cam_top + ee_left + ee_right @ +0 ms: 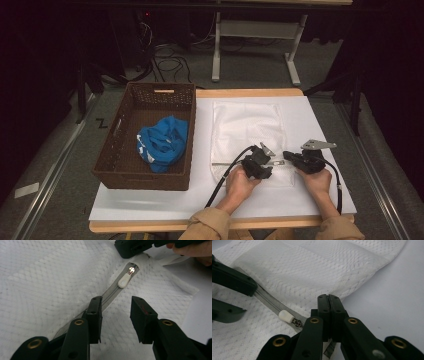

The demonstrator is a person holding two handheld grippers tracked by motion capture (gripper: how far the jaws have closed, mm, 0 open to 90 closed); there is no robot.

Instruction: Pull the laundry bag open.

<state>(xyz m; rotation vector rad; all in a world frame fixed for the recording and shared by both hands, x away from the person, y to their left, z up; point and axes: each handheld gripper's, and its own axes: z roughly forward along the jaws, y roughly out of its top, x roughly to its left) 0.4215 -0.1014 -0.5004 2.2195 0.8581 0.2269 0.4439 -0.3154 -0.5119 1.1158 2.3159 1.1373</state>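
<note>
A white mesh bag lies flat on the white table, its grey zipper running along the near end. The small white zipper pull sits near the zipper's right end. My left gripper hovers over the zipper tape just short of the pull, jaws apart and nothing pressed between them. My right gripper is shut on the zipper's end tab at the bag's corner, right beside the pull. In the right gripper view, the left gripper's fingers reach in over the mesh.
A brown wicker basket stands at the table's left and holds a crumpled blue cloth. Bare white tabletop lies right of the bag and along the front edge. Beyond the table are cables and a white frame on the floor.
</note>
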